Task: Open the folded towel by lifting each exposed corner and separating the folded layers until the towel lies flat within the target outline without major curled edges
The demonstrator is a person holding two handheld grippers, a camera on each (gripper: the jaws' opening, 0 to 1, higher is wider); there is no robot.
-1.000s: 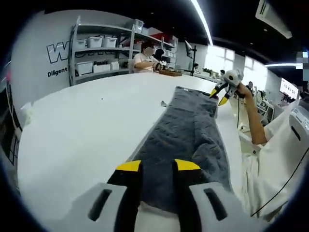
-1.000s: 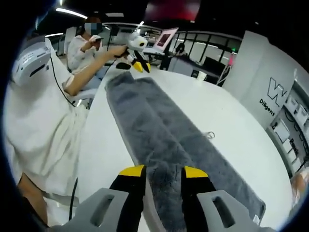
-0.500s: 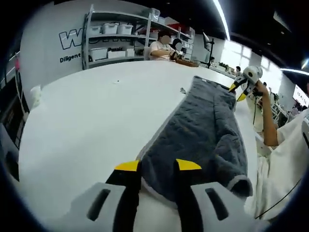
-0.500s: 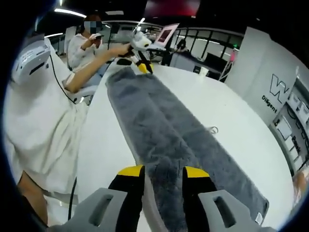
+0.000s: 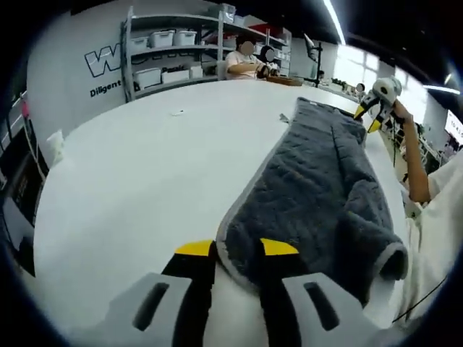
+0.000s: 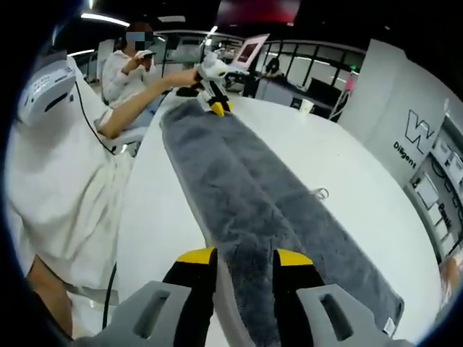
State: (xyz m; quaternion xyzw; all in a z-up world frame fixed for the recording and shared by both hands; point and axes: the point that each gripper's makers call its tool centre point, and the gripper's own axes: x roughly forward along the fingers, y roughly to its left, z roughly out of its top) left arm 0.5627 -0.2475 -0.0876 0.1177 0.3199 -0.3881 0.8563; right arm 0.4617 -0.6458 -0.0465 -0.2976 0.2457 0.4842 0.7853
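Stretched lengthwise across the white bench [image 5: 130, 181], the grey towel [image 5: 318, 188] is held at both short ends; in the left gripper view the left gripper [image 5: 235, 249] stands at the bottom, its yellow-tipped jaws narrow and pinching the towel's pale hemmed corner, which lies between them; just right of that grip the near edge curls into a rolled lip at the bench edge; at the far end of the cloth the right gripper [image 5: 370, 119] is seen small, in the person's hand, its yellow tips at the towel's far corner. In the right gripper view the towel [image 6: 239, 195] runs away from the camera with a long crease down its middle; the right gripper [image 6: 244, 256] has its jaws narrow with the towel's end bunched between them; the left gripper [image 6: 215, 107] touches the far end, held by an outstretched hand. A small label sits at the towel's corner near the lower right; shelves [image 5: 173, 54] with white bins stand beyond the bench.
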